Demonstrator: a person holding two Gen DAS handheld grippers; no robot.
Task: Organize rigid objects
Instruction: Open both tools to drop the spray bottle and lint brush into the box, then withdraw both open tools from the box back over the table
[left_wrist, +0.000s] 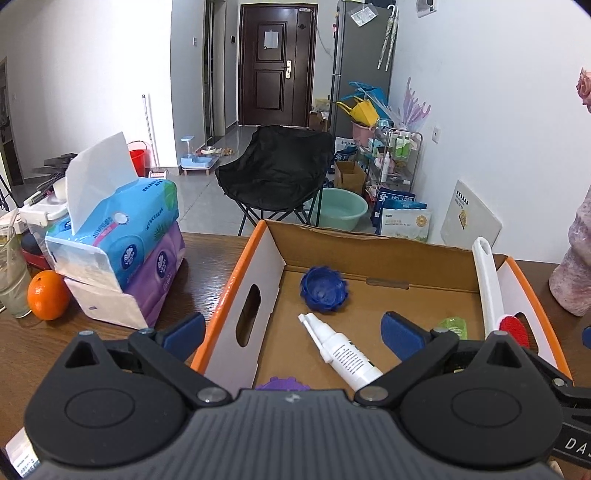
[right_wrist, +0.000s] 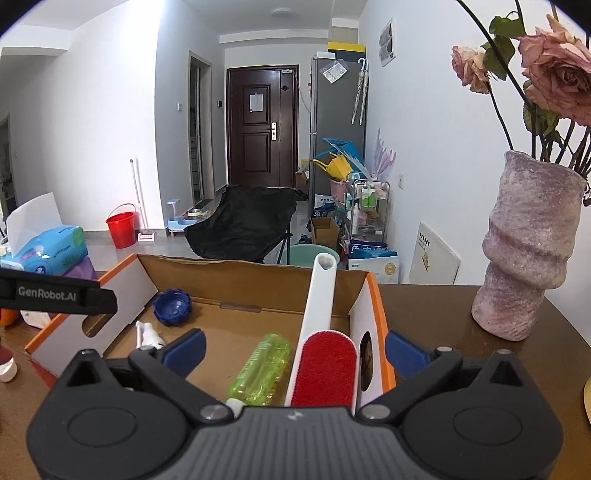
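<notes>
An orange-rimmed cardboard box (left_wrist: 236, 280) (right_wrist: 373, 291) stands on the brown table. Inside lie a blue lotus-shaped dish (left_wrist: 324, 291) (right_wrist: 171, 302), a white spray bottle (left_wrist: 340, 350) (right_wrist: 149, 334) and a green bottle (right_wrist: 262, 369) (left_wrist: 452, 326). A lint brush with a white handle and red pad (right_wrist: 325, 365) (left_wrist: 487, 288) leans against the box's right side. My right gripper (right_wrist: 295, 350) is open wide over the box's near right corner; the brush lies between its jaws, untouched. My left gripper (left_wrist: 293, 332) is open astride the box's left wall, holding nothing. A purple object (left_wrist: 282, 384) peeks out under it.
Stacked tissue packs (left_wrist: 122, 243), an orange (left_wrist: 48, 299) and a glass (left_wrist: 11, 280) sit left of the box. A pink vase with dried roses (right_wrist: 528, 251) stands to its right. Beyond the table's far edge are a black folding chair (left_wrist: 273, 170) and floor clutter.
</notes>
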